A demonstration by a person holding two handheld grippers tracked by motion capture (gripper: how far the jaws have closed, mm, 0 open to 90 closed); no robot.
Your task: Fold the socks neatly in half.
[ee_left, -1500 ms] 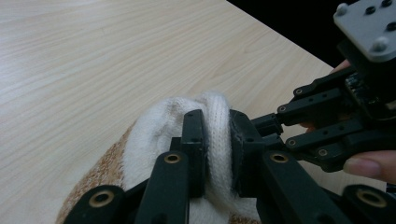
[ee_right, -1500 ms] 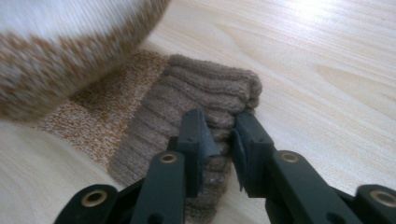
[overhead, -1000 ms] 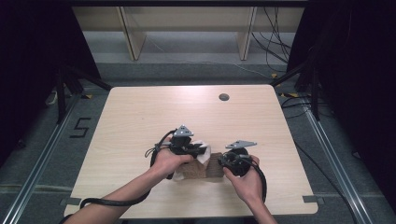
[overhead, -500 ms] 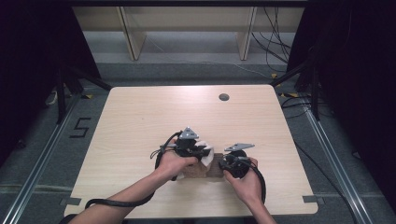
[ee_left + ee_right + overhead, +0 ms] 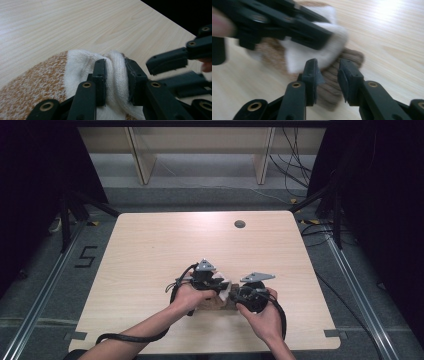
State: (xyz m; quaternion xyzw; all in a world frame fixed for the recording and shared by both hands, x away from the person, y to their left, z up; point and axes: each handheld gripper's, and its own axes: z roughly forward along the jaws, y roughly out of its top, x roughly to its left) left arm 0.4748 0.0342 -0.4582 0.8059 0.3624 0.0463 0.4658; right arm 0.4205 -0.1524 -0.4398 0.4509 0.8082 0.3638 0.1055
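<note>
Fingers (image 5: 100,75) of my left gripper (image 5: 115,75) are clamped on the white ribbed cuff (image 5: 115,67) of an orange-and-white speckled sock (image 5: 37,82); the fabric bunches between the two pads, so the hold looks firm. Fingers (image 5: 310,72) of my right gripper (image 5: 328,75) stand narrow around the brown ribbed end of a second sock (image 5: 332,82). Knit fills the gap between them, and I judge they are pinching it.

Location: both socks lie bundled on the desk (image 5: 150,250), at its near middle, between my two hands. From above, the bundle (image 5: 216,301) sits just under both grippers, the left gripper (image 5: 209,279) touching it from the left, the right gripper (image 5: 250,292) from the right.

Governing relation: the white cuff overlaps the brown end, and the two grips sit just beside each other, left fingers slightly farther, right fingers slightly nearer. The bundle's long axis runs left to right. Any separating or folding move would have to work along that axis.

Risk: with the grips so close, the fingers may foul each other.
</note>
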